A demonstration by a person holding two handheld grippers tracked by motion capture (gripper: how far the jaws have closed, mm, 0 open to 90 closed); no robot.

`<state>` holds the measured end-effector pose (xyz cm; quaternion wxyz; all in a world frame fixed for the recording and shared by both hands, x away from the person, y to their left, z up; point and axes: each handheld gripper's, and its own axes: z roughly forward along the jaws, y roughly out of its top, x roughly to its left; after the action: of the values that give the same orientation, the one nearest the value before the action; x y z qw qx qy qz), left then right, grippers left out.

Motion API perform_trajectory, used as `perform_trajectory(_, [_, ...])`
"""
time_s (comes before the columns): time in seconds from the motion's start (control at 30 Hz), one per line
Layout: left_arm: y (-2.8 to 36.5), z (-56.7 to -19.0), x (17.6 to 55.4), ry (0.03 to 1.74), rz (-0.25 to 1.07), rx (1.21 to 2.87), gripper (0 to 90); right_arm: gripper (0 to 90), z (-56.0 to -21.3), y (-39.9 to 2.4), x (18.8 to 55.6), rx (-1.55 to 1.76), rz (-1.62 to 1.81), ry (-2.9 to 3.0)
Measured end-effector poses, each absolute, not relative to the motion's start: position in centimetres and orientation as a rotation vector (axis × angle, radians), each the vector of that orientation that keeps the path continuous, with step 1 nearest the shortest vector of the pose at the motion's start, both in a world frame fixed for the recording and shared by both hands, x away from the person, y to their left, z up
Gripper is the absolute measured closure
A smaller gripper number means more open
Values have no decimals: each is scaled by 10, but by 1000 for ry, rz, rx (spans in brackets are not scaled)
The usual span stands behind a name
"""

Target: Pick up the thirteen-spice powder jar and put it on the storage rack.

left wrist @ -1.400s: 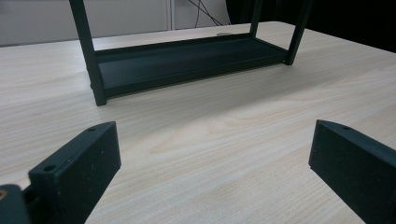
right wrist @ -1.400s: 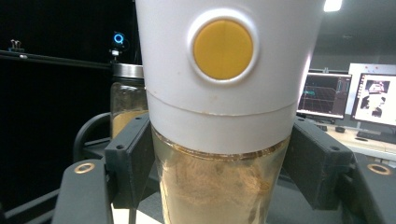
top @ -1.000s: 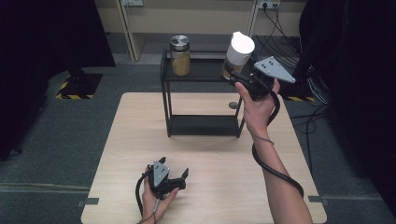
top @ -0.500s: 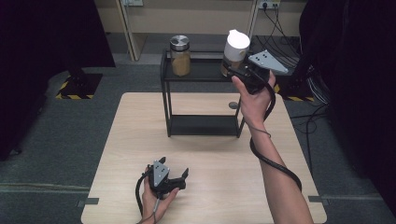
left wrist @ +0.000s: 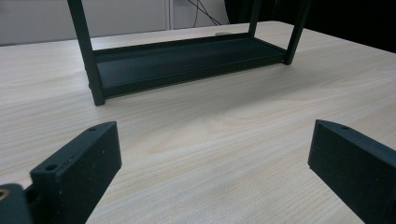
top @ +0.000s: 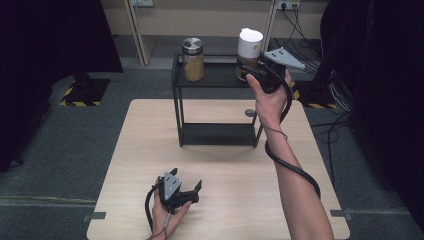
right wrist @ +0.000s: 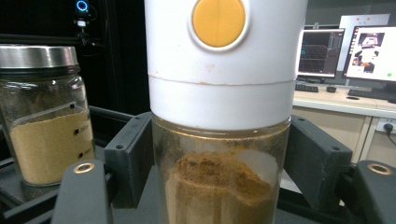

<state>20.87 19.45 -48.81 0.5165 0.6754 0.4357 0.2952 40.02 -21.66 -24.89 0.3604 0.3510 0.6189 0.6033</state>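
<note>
A person's right gripper (top: 252,70) is clamped on a white-capped jar (top: 249,52) at the right end of a black rack's (top: 217,105) top shelf, seen from the high view. In the right gripper view the jar (right wrist: 222,140) stands upright squarely between the two black jaws, which press against its clear glass sides just below the white cap; an orange button sits on the cap's front, and brown powder fills the lower part of the glass. Whether the jar's base rests on the shelf or hangs just above it cannot be told.

A second jar, the steel-lidded jar (top: 192,60), stands on the same shelf toward its left end, well apart from the held one; in the right gripper view it (right wrist: 44,116) appears beside the left jaw, holding a paler powder.

The left gripper (top: 192,189) lies low over the wooden table (top: 145,150) near its front edge, held in the person's left hand. Its jaws stand wide apart with nothing between them, and the left gripper view looks across bare wood toward the rack's bottom shelf (left wrist: 187,60).
</note>
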Motion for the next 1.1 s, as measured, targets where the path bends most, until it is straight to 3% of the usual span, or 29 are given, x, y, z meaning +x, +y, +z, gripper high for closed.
perform_trajectory(1.1, [194,-488,208,1044,712,1623,19,299,-251,-213,399,907,1545,1587])
